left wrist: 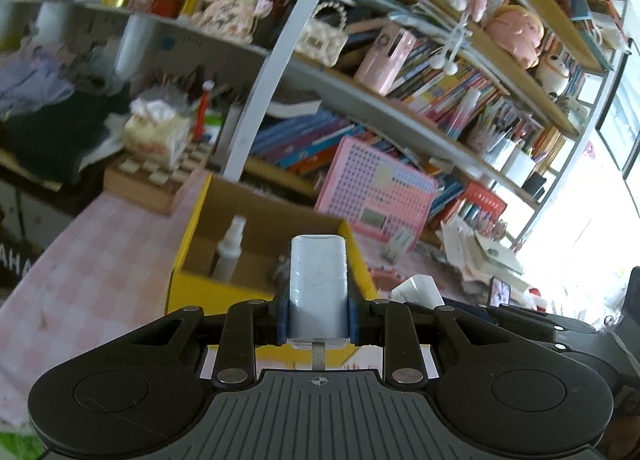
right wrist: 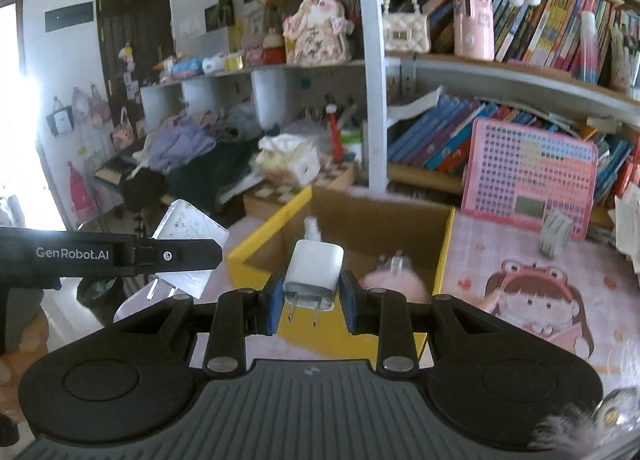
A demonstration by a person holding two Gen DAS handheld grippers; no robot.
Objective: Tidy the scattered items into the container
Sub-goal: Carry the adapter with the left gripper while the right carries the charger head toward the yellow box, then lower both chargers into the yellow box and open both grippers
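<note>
My left gripper is shut on a white charger block with metal prongs and holds it above the near edge of the yellow cardboard box. A small white spray bottle stands inside the box. My right gripper is shut on a smaller white plug adapter, prongs toward the camera, over the near wall of the same box. A pink fluffy item lies inside the box. The left gripper with its charger shows at the left of the right wrist view.
The box sits on a pink checkered tablecloth. A pink toy laptop leans against the bookshelf behind. A small grey-white block stands on the table right of the box. A wooden chessboard and tissue pack lie far left.
</note>
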